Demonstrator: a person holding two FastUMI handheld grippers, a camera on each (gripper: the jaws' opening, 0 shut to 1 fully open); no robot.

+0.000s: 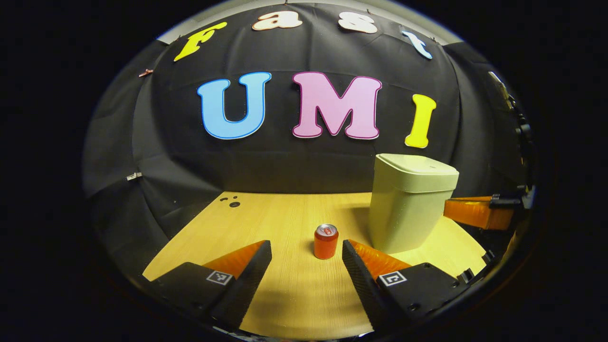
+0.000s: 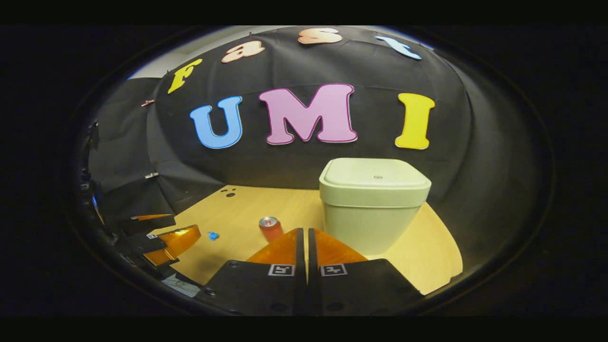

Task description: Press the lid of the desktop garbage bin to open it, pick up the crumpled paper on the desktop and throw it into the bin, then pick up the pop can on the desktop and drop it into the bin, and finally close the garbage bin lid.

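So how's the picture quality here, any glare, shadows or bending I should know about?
Left gripper view: fisheye curves the table edges; the bin throws a shadow toward the can, and everything is sharp. Right gripper view: dimmer and softer; the bin lid is evenly lit with no glare, the table bows, and the shut right claw looks slightly blurred up close.

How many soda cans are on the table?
1. A small red metal pop can stands upright on the light wooden table, left of the pale green plastic garbage bin. Another could hide behind the bin.
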